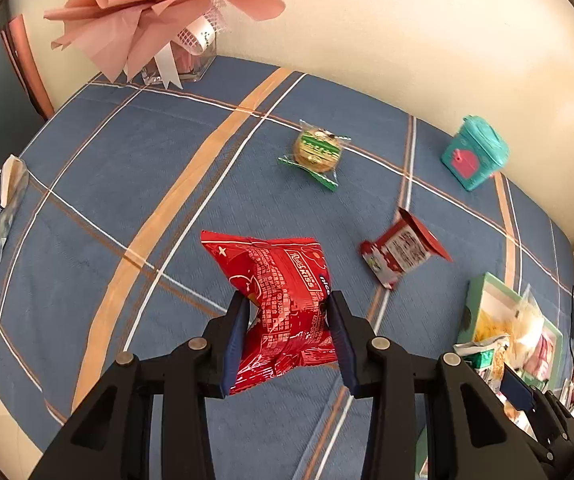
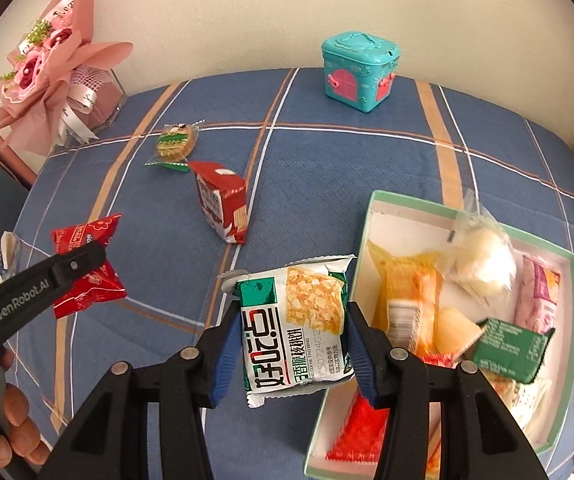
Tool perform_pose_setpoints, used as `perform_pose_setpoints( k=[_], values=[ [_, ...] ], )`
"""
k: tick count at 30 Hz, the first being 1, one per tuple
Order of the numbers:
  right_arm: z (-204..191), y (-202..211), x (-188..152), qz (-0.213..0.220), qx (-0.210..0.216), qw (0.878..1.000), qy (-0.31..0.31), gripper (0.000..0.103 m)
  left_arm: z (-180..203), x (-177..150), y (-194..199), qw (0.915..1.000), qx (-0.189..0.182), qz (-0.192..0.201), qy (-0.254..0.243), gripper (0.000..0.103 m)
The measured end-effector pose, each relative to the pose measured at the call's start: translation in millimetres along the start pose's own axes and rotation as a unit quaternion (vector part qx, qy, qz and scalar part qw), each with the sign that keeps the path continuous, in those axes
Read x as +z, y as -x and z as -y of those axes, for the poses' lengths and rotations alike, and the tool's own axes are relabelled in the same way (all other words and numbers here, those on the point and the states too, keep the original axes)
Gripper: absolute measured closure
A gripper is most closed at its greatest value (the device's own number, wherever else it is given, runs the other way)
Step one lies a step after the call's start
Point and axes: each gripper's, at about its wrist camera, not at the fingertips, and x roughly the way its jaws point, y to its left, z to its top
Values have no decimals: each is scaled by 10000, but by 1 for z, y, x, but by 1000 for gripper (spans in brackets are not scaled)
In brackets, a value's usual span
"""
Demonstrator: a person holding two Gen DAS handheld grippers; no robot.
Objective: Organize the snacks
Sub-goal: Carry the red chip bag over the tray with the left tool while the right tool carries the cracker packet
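Right wrist view shows the right gripper (image 2: 293,340) pinching a green-and-white snack packet (image 2: 297,330) above the surface beside the half-filled box (image 2: 543,240), apparently bound there, while the left gripper (image 1: 287,332) clamps a lifted red snack bag (image 1: 283,300).

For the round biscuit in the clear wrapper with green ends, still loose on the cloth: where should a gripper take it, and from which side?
Grip the round biscuit pack across its thick middle, coming down from above. It lies flat on the blue checked cloth, so the disc offers two firm edges, while its green crimped ends are thin and would likely slip. The red-and-white packet lies close beside it, so set the jaws clear of that side.
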Motion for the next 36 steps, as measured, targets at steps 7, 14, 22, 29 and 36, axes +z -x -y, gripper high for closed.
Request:
perform_pose_setpoints(
  k=[7,14,22,29,36],
  values=[
    [3,15,-15,78,35,10000,-3,51,22,-13,22,9990,8,212,-383,61],
    [9,31,-25,214,88,9997,-27,51,40,-18,33,9985,7,258,-483,61],
    [35,38,-24,283,97,9993,-239,51,69,-25,42,9976,-129,287,-621,61],
    [77,44,-24,310,-14,9974,-643,51,105,-35,49,9948,-263,307,-937,61],
    [133,56,-27,405,-283,9915,-1205,51,151,-52,55,9879,-402,281,-1470,61]
  ],
)
